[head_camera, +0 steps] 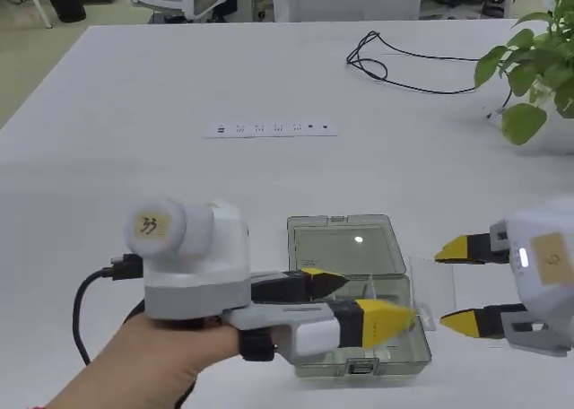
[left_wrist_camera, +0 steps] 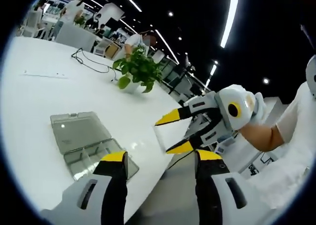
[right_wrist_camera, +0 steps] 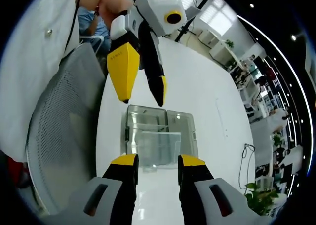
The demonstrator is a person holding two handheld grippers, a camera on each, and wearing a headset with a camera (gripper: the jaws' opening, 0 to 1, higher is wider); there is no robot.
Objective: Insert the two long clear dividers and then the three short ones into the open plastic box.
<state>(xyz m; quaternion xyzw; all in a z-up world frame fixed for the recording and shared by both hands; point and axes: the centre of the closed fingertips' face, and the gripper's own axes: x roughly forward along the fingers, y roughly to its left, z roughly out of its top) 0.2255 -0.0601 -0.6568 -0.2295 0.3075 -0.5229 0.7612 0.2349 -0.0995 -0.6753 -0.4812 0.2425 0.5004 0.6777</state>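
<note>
The open clear plastic box (head_camera: 395,355) lies near the table's front edge, its lid (head_camera: 345,241) folded flat behind it. Some clear dividers stand inside the box (left_wrist_camera: 91,158). My left gripper (head_camera: 363,301), held in a hand, hovers over the box with its yellow-tipped jaws open and empty. My right gripper (head_camera: 457,285) points left from the right side, just beside the box. A clear divider (right_wrist_camera: 155,148) spans the gap between its jaws, held above the table by its edges. The same divider (head_camera: 435,288) shows faintly at the box's right end.
A green potted plant (head_camera: 534,68) stands at the back right. A black cable (head_camera: 395,64) loops on the white table (head_camera: 179,86), and a white strip (head_camera: 269,129) lies mid-table. A grey mesh chair (right_wrist_camera: 64,131) sits at the table's near edge.
</note>
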